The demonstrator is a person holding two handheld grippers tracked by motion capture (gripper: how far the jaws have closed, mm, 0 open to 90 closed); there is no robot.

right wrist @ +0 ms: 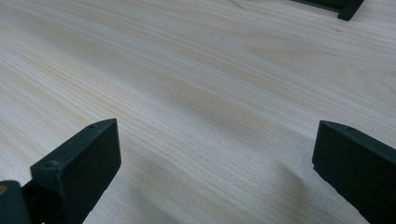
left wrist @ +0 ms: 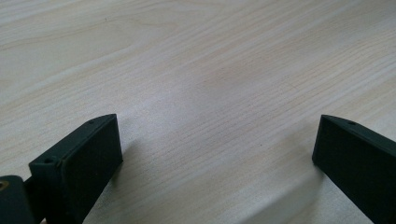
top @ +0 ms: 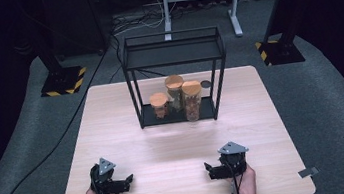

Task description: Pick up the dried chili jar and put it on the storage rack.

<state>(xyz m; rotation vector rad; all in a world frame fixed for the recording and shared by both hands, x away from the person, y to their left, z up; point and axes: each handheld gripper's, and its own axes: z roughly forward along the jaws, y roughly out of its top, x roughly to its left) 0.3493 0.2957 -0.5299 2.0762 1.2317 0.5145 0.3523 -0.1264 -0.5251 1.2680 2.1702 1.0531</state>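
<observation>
A: At the near edge of the wooden table [top: 176, 142], what are the two tools doing?

B: The left gripper [top: 129, 179] rests low over the boards near the left corner, and the right gripper [top: 206, 168] sits near the right one, well apart from it. Each points inward. In both gripper views the jaws stand wide apart with bare wood grain between them; neither has hold of anything.

A: And the jars?

B: Three cork-lidded glass jars sit on the bottom shelf of the black metal rack [top: 172, 51] at the far side, well away from both tools. The short jar [top: 159, 104] is on the left, the tall jar [top: 175, 91] behind the middle, and the front jar [top: 192, 100] just beside it on the right.

A: What is in them?

B: Brownish contents, too small to name. The tall jar is partly hidden by the front jar, and rack posts cross the group. A small dark round thing [top: 205, 84] lies on the shelf to the right; I cannot tell what it is.

A: Anything cut off?

B: The person's forearms leave the bottom of the high view. In the right gripper view a dark corner piece [right wrist: 348, 7] is clipped by the top edge.
</observation>
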